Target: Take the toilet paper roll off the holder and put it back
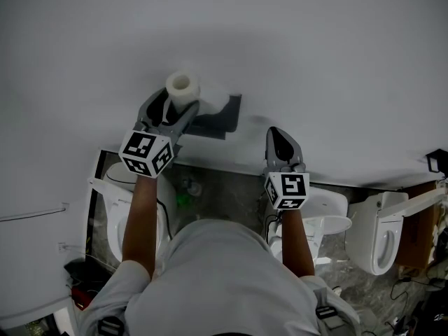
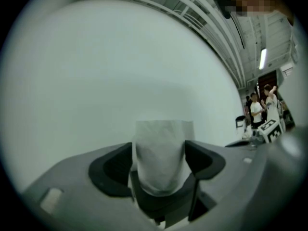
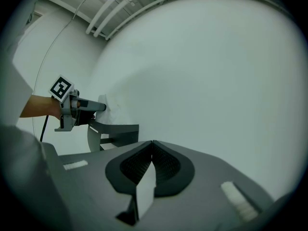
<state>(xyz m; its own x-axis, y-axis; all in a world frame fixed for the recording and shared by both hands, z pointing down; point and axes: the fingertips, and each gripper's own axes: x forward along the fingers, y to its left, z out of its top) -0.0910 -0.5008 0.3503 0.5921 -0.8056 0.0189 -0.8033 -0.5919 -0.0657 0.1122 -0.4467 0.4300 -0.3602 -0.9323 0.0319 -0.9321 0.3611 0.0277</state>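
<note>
One toilet paper roll point(image 1: 183, 86) stands on end between the fingers of the left gripper point(image 1: 178, 105), its hollow core facing up in the head view. In the left gripper view the roll point(image 2: 161, 158) fills the gap between the two dark pads point(image 2: 113, 170), and its top edge rises past their tips. Those fingers are spread wide, one on each side of the paper and close along it, and I see no squeeze in the roll's sides.

Just right of those fingertips, a dark grey holder point(image 1: 218, 114) is fixed to the white wall point(image 1: 315, 47). The roll sits at the holder's left end, but from where I stand I cannot tell whether it is seated on it. The right gripper view shows the same holder point(image 3: 118, 134) as a flat bracket beyond and to the left of its own fingers.

Well to the right of the roll, the right gripper point(image 1: 280, 142) points at bare wall. Its fingers point(image 3: 168, 167) are pressed together tip to tip with nothing between them, and they touch neither the holder nor the paper.

Behind both sets of fingers, down by the person's arms, white toilets point(image 1: 381, 233) stand along the foot of the wall. Far off to the right of the left gripper's fingers, a few people point(image 2: 257, 112) stand in the background
</note>
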